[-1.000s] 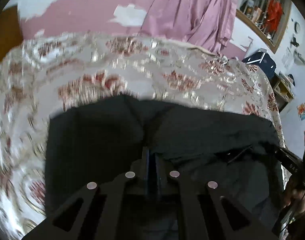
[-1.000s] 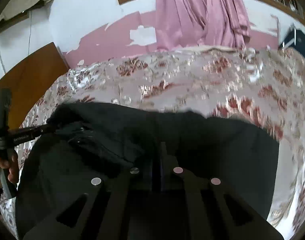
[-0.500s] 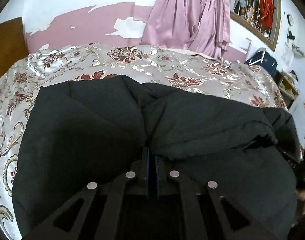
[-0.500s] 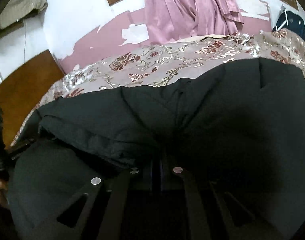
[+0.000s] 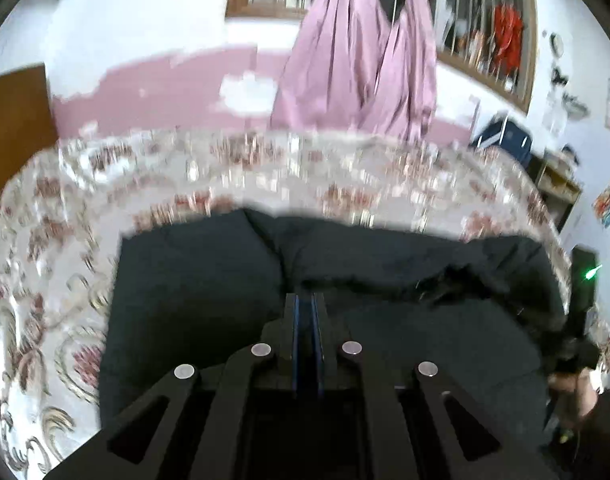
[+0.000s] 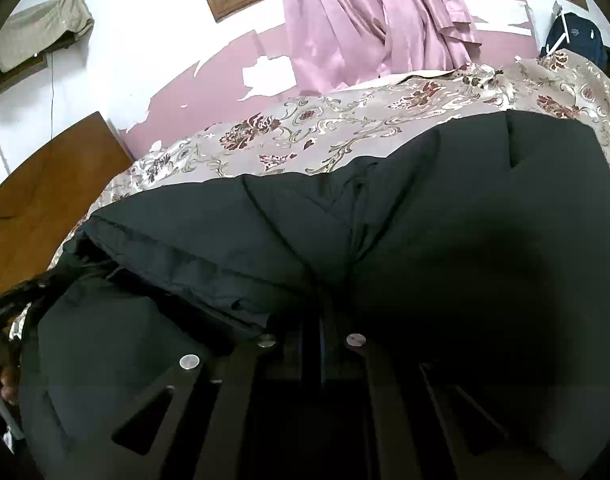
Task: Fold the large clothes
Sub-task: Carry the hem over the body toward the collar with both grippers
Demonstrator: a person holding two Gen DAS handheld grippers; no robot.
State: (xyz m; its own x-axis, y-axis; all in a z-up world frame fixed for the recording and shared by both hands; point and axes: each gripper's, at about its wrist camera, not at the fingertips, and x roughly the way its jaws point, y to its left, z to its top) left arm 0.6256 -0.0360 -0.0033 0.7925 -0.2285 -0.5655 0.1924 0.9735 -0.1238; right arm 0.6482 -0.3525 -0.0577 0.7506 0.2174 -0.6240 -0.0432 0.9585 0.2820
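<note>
A large black padded jacket point(image 5: 209, 280) lies on a floral bedspread point(image 5: 65, 240). One layer is folded over the rest. My left gripper point(image 5: 307, 300) is shut, and creases in the folded edge run in to its tips. In the right wrist view the jacket point(image 6: 465, 220) fills the lower frame. My right gripper point(image 6: 321, 296) is shut on a bunch of its fabric, and the cloth mostly hides the tips. A hand holds the other gripper point(image 5: 581, 280) at the right edge of the left wrist view.
The bedspread point(image 6: 345, 132) stretches away beyond the jacket to a pink and white wall. A pink curtain point(image 5: 345, 60) hangs there under a barred window. A brown wooden headboard point(image 6: 45, 200) stands at the left, and a dark blue backpack point(image 6: 573, 36) at the far right.
The raised jacket layer came down flat over the rest. The right gripper sank with it and then kept still. The left view has since drawn back and tilted up, blurred.
</note>
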